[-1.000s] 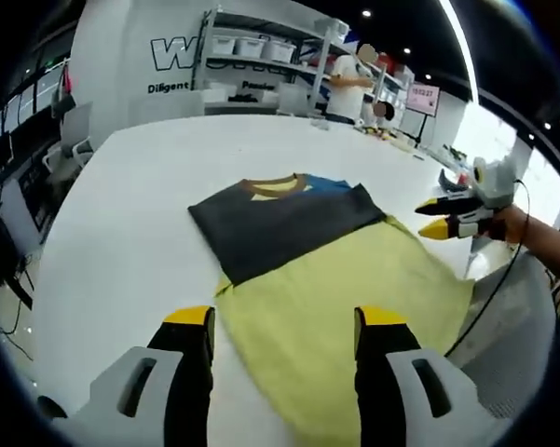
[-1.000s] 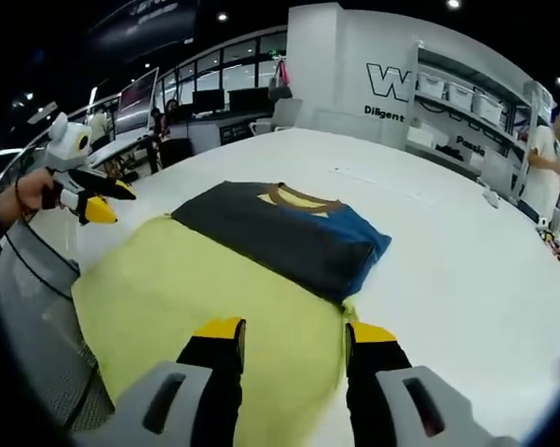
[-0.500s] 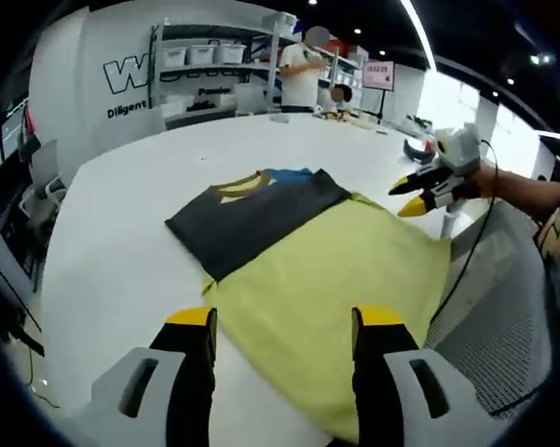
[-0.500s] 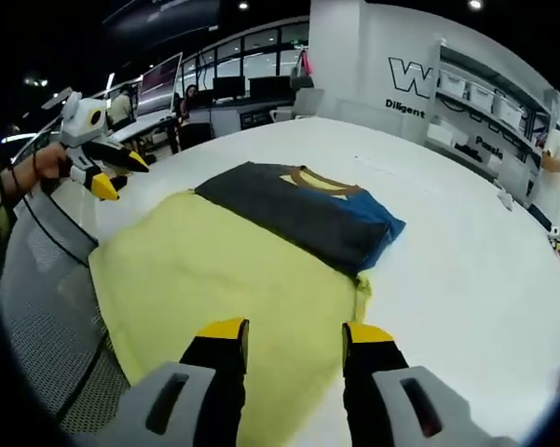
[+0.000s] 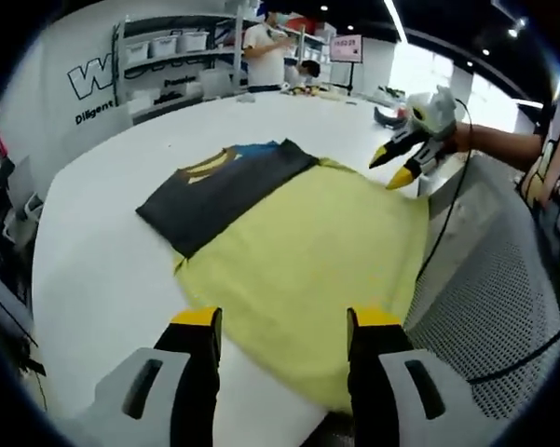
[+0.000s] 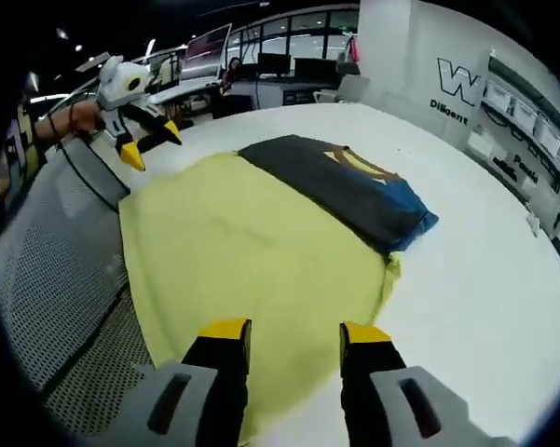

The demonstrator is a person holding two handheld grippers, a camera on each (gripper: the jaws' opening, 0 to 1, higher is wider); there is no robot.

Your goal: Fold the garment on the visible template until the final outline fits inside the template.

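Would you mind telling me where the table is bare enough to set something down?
The table is bare past the garment and beside the yellow template. The template's near edge, where both claws hover, is crowded.

Black jaws tipped in yellow on grey housings are seen at bottom centre, with a black cable trailed from the white right gripper (image 5: 402,160) at upper right.

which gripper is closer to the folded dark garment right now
Right, by a slim margin as far as these views show. The right gripper hangs open above the yellow template near the dark garment. The left gripper hangs open above the template's opposite corner, a bit farther off.
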